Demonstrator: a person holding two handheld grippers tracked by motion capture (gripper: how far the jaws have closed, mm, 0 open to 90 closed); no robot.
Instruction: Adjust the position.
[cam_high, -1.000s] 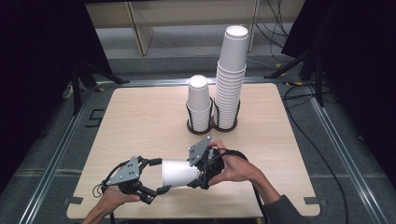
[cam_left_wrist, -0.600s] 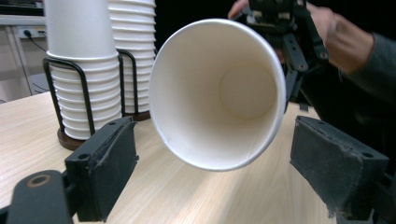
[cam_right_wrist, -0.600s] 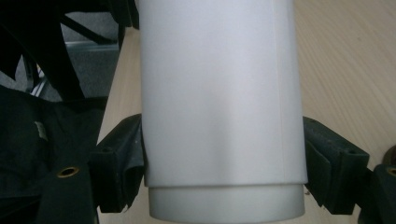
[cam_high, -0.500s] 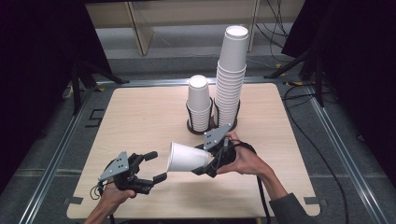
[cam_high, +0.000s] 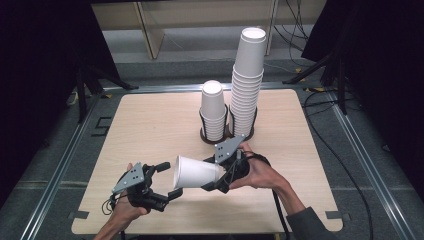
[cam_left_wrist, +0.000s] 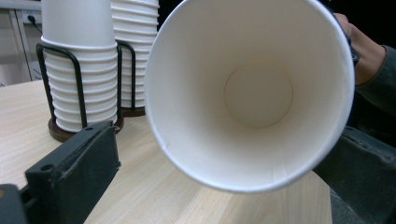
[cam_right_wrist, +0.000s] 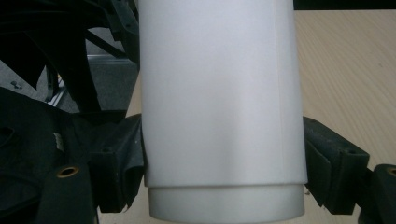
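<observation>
A white paper cup (cam_high: 195, 172) lies on its side above the table, and my right gripper (cam_high: 212, 176) is shut on its base end. In the right gripper view the cup (cam_right_wrist: 224, 107) stands between the two black fingers (cam_right_wrist: 119, 158). The cup's open mouth (cam_left_wrist: 252, 93) faces my left gripper (cam_high: 169, 181), which is open just left of the rim. One finger (cam_left_wrist: 70, 172) of the left gripper shows at the lower left of its own view. I cannot tell whether the rim touches it.
A black wire holder (cam_high: 220, 134) at the table's middle back holds a short stack of white cups (cam_high: 213, 107) and a tall stack (cam_high: 247, 80). Both stacks (cam_left_wrist: 79, 70) stand behind the held cup. Cables trail over the floor to the right of the wooden table (cam_high: 145, 125).
The right gripper has carried the cup a little up and toward the stacks. The left gripper, which was at the cup's rim, has drawn back to the left and stands open.
</observation>
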